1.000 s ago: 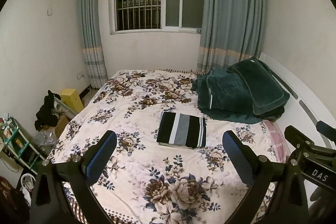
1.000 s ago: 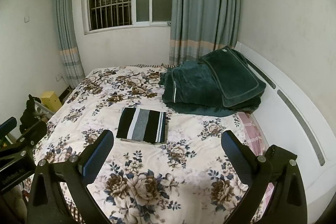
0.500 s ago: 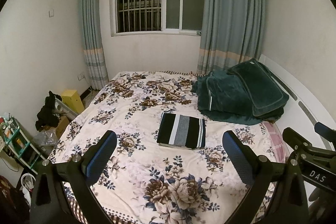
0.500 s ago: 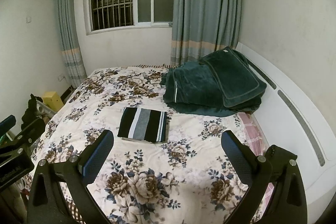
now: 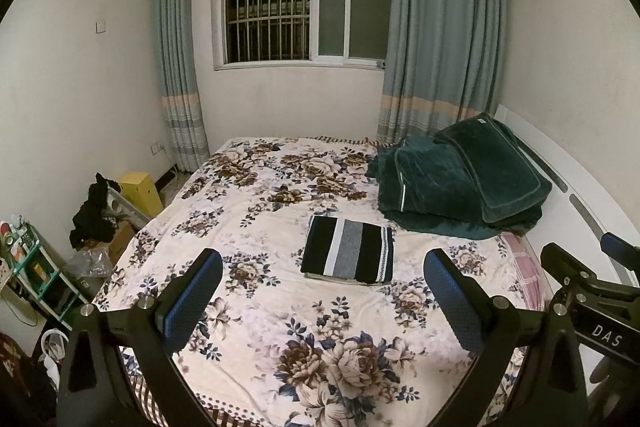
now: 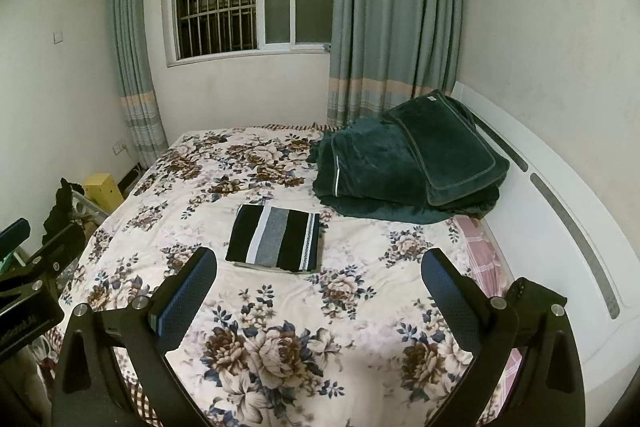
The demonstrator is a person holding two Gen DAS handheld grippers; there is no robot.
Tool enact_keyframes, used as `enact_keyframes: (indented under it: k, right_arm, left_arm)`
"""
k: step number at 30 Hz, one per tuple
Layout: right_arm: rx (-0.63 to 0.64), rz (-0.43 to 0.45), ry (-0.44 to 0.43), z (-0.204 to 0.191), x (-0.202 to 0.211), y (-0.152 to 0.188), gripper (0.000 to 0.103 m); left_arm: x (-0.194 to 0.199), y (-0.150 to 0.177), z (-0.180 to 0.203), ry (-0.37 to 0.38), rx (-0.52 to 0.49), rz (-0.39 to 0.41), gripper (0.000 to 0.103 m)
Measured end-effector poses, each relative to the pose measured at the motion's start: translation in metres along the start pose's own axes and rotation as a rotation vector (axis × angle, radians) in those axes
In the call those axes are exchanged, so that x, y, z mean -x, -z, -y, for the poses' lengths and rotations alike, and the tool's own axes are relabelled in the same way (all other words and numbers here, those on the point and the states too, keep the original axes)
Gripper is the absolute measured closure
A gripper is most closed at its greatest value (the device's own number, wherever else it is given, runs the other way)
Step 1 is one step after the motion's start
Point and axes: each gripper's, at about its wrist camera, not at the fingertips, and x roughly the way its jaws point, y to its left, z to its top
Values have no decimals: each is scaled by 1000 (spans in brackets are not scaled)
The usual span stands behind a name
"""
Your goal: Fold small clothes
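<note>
Striped garment [image 5: 347, 255], folded into a neat flat rectangle, mid-bed on floral sheet [image 5: 280, 315].
Black, white and grey bands; left gripper [image 5: 322, 297] and right gripper [image 6: 319, 297] near, fingers apart, holding nothing.

Plush green blanket [image 5: 460, 187], matt knit striped garment [image 5: 347, 250], soft printed floral bedspread [image 5: 264, 211].

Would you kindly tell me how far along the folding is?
Done: the striped garment lies as a neat folded rectangle on the bed. In hand: nothing; the left gripper and right gripper are open and empty. Left: no unfolded small clothes show.
</note>
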Motion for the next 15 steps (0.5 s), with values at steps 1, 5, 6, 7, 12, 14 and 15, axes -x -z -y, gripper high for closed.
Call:
enact_keyframes:
  k: [1, 5, 6, 7, 12, 14, 15]
  right_arm:
    - [-1, 0, 0, 0, 0, 0, 0]
    - [-4, 1, 4, 0, 3, 4, 0]
    - [-5, 1, 4, 0, 3, 4, 0]
    - [-5, 1, 4, -1, 4, 3, 0]
    - [-8, 1, 6, -1, 5, 7, 0]
    - [-6, 2, 7, -1, 5, 7, 0]
    - [-8, 2, 7, -1, 6, 8, 0]
  left_arm:
    - [0, 0, 0, -1, 1, 0, 0]
    - [0, 1, 0, -1, -1, 1, 0]
    - [0, 1, 0, 0, -1, 2, 0]
    - [0, 1, 0, 1, -1, 2, 0]
    - [4, -1, -3, -8, -2, 11, 0]
    - [6, -4, -5, -10, -2, 16, 0]
    - [7, -5, -5, -8, -4, 17, 0]
